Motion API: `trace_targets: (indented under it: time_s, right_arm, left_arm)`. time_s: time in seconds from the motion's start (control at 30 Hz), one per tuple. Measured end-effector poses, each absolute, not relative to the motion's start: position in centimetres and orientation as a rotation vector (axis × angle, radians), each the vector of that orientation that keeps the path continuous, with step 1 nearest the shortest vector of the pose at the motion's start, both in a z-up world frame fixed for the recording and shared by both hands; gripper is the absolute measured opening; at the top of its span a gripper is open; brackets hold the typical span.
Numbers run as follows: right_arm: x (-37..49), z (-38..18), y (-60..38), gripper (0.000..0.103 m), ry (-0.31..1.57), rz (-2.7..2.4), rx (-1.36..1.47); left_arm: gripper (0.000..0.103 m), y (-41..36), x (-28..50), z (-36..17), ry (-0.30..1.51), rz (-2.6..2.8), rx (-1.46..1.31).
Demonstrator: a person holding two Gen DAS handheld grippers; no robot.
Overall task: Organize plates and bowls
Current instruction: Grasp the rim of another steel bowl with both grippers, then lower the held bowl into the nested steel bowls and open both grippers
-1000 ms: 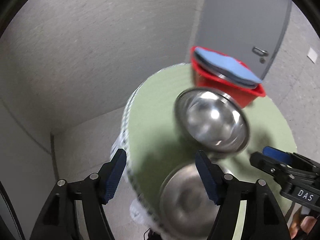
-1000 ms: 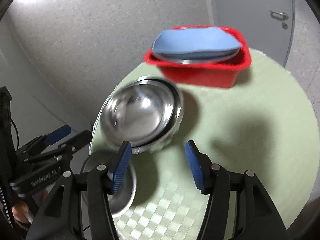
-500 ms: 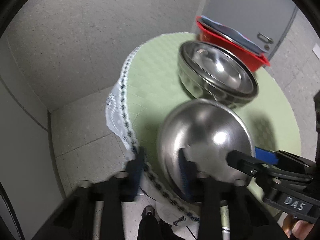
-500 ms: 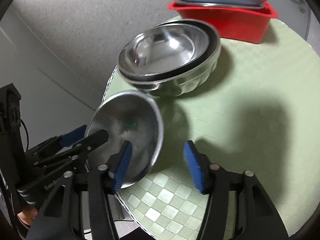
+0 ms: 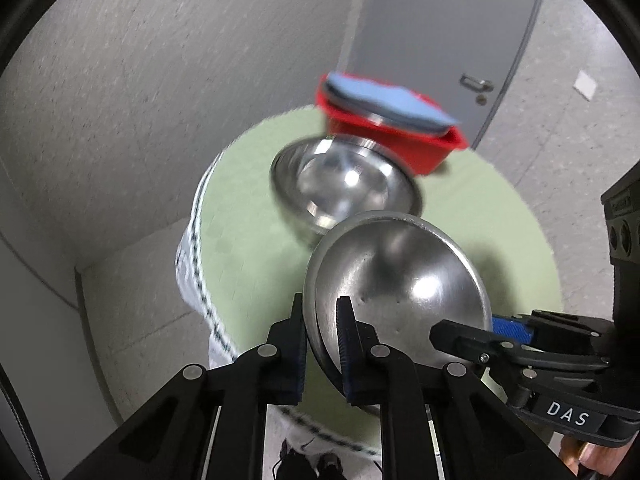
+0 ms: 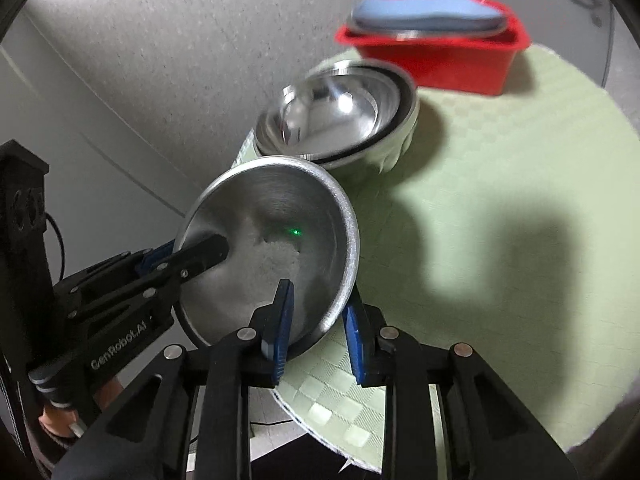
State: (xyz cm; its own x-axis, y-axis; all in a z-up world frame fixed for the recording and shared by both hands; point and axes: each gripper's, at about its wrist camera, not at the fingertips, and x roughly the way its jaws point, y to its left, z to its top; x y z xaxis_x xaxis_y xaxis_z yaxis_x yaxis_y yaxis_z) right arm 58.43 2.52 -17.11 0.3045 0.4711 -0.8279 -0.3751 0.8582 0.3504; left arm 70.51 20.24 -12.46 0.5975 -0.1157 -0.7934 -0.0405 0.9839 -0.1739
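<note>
Underneath everything, the round counter (image 6: 520, 168) wears a pale green checked cloth with a white patterned edge hanging over the side. At its far side stands a red plastic tub (image 6: 436, 60), and in it lies a metal plate with a blue plate (image 6: 428, 14) on top, both reaching over the tub's rim. Just in front of the tub sits a stack of steel bowls (image 6: 336, 116), nested one inside another, mouth upward and blurred in both views.

Nearer the cameras, a smaller steel bowl (image 6: 272, 252) is tilted steeply, its mouth facing the right wrist camera and its rounded underside (image 5: 400, 280) facing the left one. It is held at the near edge of the counter, close to the stack; whether it touches the cloth cannot be told.

Both grippers grip this bowl by its rim. The left gripper (image 5: 322, 344) has its fingers closed narrowly on the rim, one pad inside and one outside. The right gripper (image 6: 316, 320) likewise has its blue-padded fingers drawn in around the lower rim, the wall of the bowl between them.
</note>
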Motion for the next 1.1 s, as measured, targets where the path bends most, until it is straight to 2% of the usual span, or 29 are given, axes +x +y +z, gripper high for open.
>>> trace_targets:
  time_s: [0.17, 0.37, 0.83, 1.1]
  right_arm:
    - [59.1, -14.5, 1.8, 0.025, 1.061, 0.540, 0.104]
    - [62.3, -12.6, 2.4, 0.025, 1.018, 0.503, 0.103]
    - [68.0, -15.1, 4.1, 0.024, 1.078, 0.450, 0.091]
    - [68.9, -16.2, 3.9, 0.025, 1.109, 0.426, 0.100]
  left_arm:
    - [0.010, 20.0, 71.8, -9.6, 0.877, -0.076, -0.173]
    - [0.010, 20.7, 74.4, -8.8, 0.869, -0.084, -0.151]
    - [0.011, 21.7, 83.8, -12.9, 0.971, -0.094, -0.122]
    - [0.014, 22.0, 86.0, -14.3, 1.005, -0.084, -0.111]
